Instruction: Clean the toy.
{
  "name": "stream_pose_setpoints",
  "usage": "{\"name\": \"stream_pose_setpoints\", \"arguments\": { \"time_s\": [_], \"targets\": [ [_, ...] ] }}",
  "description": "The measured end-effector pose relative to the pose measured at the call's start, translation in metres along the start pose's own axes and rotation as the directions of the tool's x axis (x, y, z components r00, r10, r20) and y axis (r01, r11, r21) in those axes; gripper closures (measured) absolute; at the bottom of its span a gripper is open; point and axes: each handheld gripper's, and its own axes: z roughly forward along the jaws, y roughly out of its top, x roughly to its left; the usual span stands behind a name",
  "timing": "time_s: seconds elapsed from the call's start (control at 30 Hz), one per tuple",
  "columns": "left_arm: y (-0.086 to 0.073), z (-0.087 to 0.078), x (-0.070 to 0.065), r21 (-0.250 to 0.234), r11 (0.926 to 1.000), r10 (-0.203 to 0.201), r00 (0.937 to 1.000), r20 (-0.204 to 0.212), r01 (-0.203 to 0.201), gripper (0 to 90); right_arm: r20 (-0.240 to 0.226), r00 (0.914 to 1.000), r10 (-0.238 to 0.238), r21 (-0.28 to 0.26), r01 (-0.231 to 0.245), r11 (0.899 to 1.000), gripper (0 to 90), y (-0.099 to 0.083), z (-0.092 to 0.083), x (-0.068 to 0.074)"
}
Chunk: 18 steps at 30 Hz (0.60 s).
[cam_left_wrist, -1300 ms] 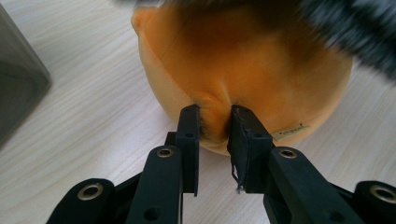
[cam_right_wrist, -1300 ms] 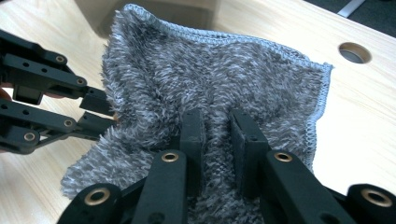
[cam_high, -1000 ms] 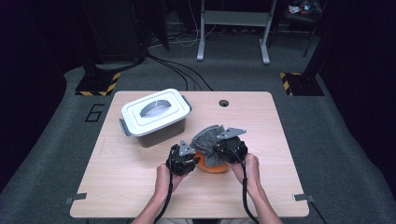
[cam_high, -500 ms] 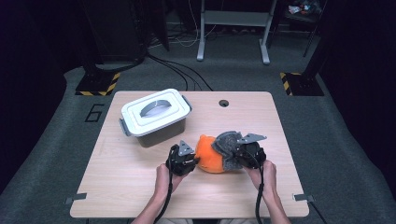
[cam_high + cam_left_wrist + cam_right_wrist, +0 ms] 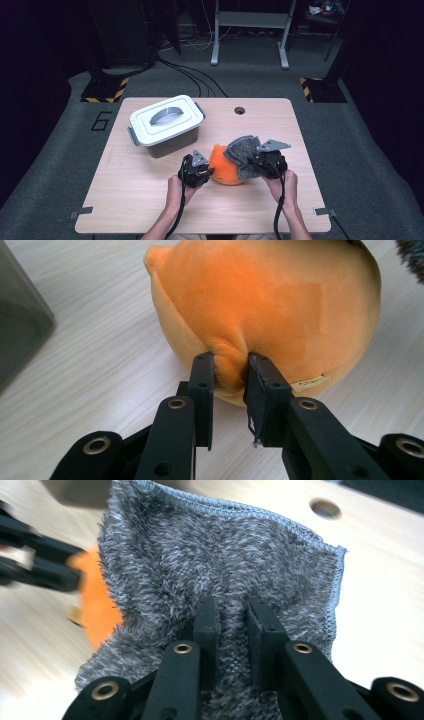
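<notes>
Pinching a fold of the orange plush toy (image 5: 265, 305) with our left gripper (image 5: 230, 372), jaws clamped on it, toy sitting on the wooden surface (image 5: 125, 200) near the front middle. Lidded grey storage box (image 5: 166, 126) sits back left. On the right, our right gripper (image 5: 231, 617) has its jaws clenched on the fuzzy grey cloth (image 5: 220, 555), draped against the toy's right side.
</notes>
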Motion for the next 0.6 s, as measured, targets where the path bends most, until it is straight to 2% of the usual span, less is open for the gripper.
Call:
{"name": "stream_pose_setpoints", "arguments": {
  "time_s": [0.1,0.13,0.27,0.33,0.4,0.43,0.47,0.6],
  "targets": [
    [0.0,0.0,-0.001,-0.003,1.0,-0.001,1.0,-0.002,0.001,73.8,-0.018,0.9995,-0.026,-0.004,0.026,1.0,76.6,0.011,0.003,0.015],
    [0.0,0.0,-0.001,-0.003,1.0,0.0,1.0,-0.003,0.0,73.9,-0.025,0.9985,-0.049,-0.006,0.048,0.999,76.5,0.016,0.006,0.021],
    [0.0,0.0,0.0,0.002,1.0,-0.003,1.0,-0.002,0.003,73.9,-0.036,0.9951,-0.092,0.033,0.094,0.995,76.5,0.026,0.019,0.038],
    [-0.001,0.0,0.001,0.0,1.0,-0.006,1.0,-0.003,0.006,73.8,-0.028,0.9923,-0.121,0.039,0.122,0.992,76.5,0.026,0.026,0.038],
    [-0.001,0.0,0.002,-0.003,1.0,-0.006,1.0,0.001,0.006,73.8,-0.015,0.9936,-0.112,0.062,0.113,0.992,76.5,0.023,0.027,0.04],
    [-0.001,0.001,0.001,-0.006,0.9999,-0.009,1.0,0.003,0.009,73.8,-0.018,0.9936,-0.112,0.055,0.113,0.992,76.5,0.021,0.028,0.038],
    [-0.001,0.001,0.001,-0.005,1.0,-0.008,1.0,0.004,0.008,73.8,-0.016,0.9961,-0.086,0.053,0.087,0.995,76.5,0.018,0.027,0.037],
    [-0.001,0.001,0.001,-0.006,0.9999,-0.011,0.9999,0.005,0.011,73.7,-0.003,0.9969,-0.079,0.052,0.079,0.995,76.5,0.009,0.021,0.029]
  ]
}}
